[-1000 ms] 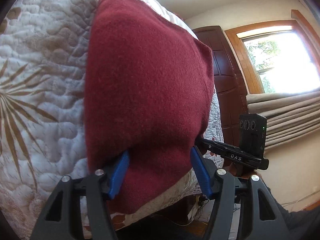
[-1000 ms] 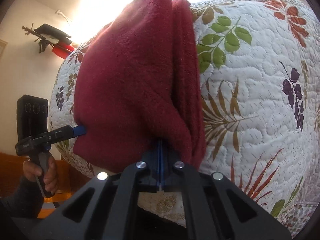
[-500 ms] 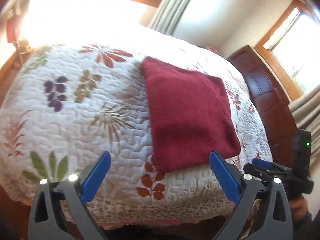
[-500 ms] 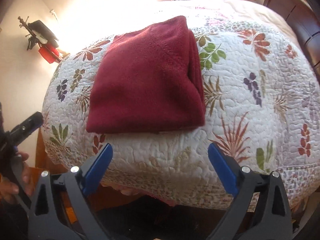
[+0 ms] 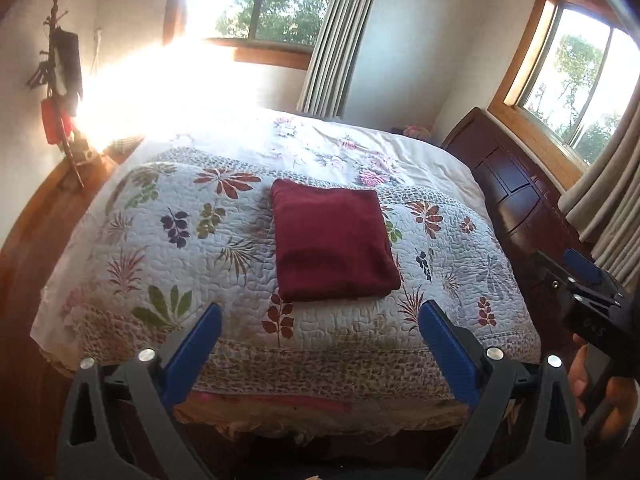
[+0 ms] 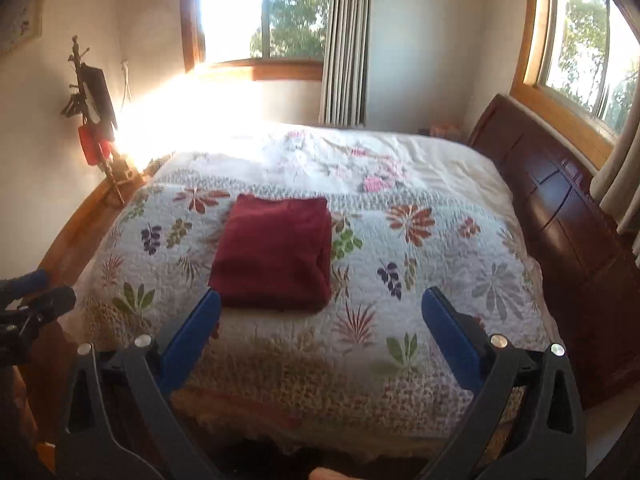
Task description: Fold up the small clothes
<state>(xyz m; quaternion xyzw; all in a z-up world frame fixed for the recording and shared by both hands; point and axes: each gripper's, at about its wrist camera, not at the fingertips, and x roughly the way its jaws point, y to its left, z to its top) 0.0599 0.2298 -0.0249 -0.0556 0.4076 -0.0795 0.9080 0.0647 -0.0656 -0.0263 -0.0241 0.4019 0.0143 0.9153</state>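
A dark red garment (image 5: 334, 242) lies folded into a flat rectangle on the quilted floral bedspread (image 5: 160, 248); the right wrist view shows it too (image 6: 276, 252). My left gripper (image 5: 320, 316) is open, pulled back past the foot of the bed, with nothing between its blue pads. My right gripper (image 6: 320, 300) is open as well, empty, and held back from the garment. The right gripper's body (image 5: 588, 300) shows at the right edge of the left wrist view, held by a hand (image 5: 592, 396). The left gripper (image 6: 28, 308) shows at the left edge of the right wrist view.
A dark wooden headboard (image 6: 560, 216) runs along the bed's right side. Windows with curtains (image 6: 344, 40) fill the far wall and the right wall. A stand with hanging items (image 6: 96, 120) is at the left wall, in strong sun glare. A wooden bed frame (image 5: 32, 232) edges the left.
Both grippers let go of the red garment and drew back from the bed. The right one went from shut on the cloth to open. The garment now lies flat.
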